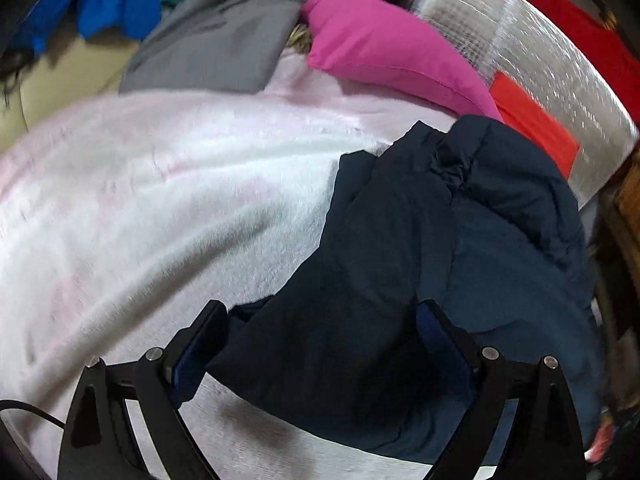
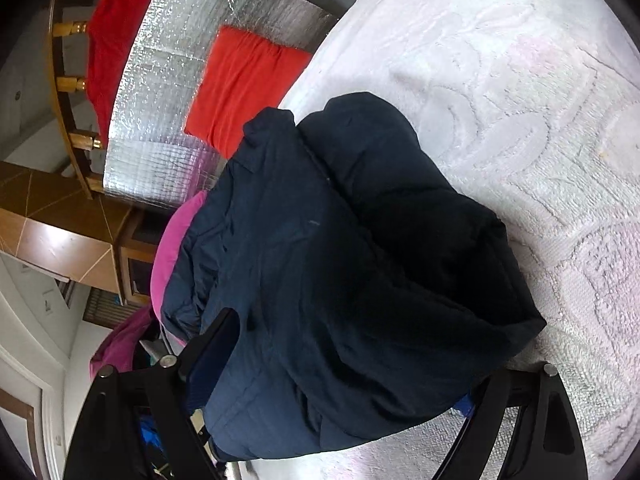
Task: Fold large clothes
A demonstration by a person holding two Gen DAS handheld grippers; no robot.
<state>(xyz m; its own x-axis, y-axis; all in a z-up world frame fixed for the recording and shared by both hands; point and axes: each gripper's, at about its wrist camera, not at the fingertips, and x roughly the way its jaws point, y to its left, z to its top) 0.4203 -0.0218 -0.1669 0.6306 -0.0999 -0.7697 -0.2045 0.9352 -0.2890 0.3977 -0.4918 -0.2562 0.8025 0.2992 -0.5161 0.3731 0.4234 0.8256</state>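
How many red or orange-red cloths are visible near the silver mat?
2: an orange-red folded cloth lies on the silver mat; a darker red garment lies beyond the mat. Others may be hidden.

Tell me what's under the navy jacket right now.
The navy jacket lies on the white-pink blanket. In the right wrist view its far edge overlaps a pink pillow. Whatever lies beneath its middle is covered.

No readable text, label or number shows anywhere.
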